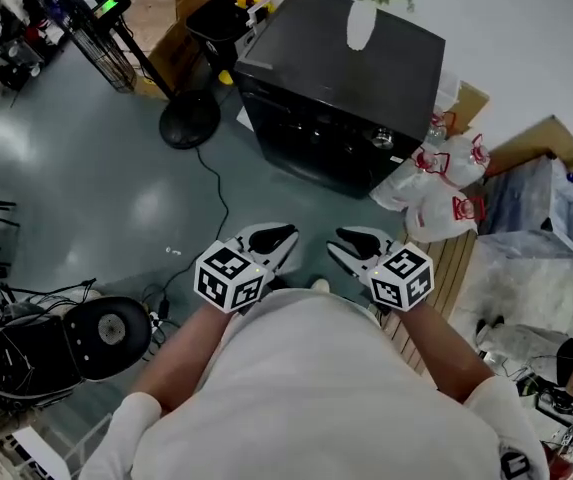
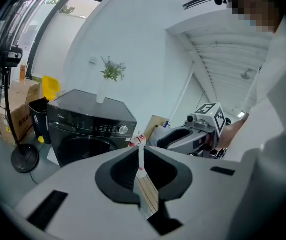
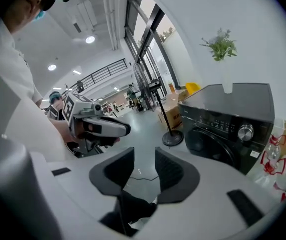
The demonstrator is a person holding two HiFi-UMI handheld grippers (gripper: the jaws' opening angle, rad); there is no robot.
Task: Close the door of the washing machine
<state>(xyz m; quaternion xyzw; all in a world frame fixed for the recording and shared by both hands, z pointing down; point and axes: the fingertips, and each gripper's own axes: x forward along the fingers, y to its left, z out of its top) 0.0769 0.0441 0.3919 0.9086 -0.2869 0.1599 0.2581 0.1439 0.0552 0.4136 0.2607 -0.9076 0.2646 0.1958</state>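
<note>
The black front-loading washing machine (image 1: 346, 88) stands against the wall ahead of me, and its round door (image 3: 207, 146) lies flush with the front. It also shows in the left gripper view (image 2: 90, 129). Both grippers hang side by side in front of the person's chest, well short of the machine and touching nothing. My left gripper (image 1: 284, 236) has its jaws together with only a thin slit between them (image 2: 141, 151) and holds nothing. My right gripper (image 1: 344, 238) is open, with bare floor showing through the gap (image 3: 144, 156).
A white vase with a green sprig (image 1: 362, 23) stands on the machine's top. A fan stand's round base (image 1: 189, 118) with its cable lies to the left, and a black bin (image 1: 216, 23) behind it. White plastic bags (image 1: 436, 183), cardboard and a slatted wooden board (image 1: 451, 263) crowd the right side.
</note>
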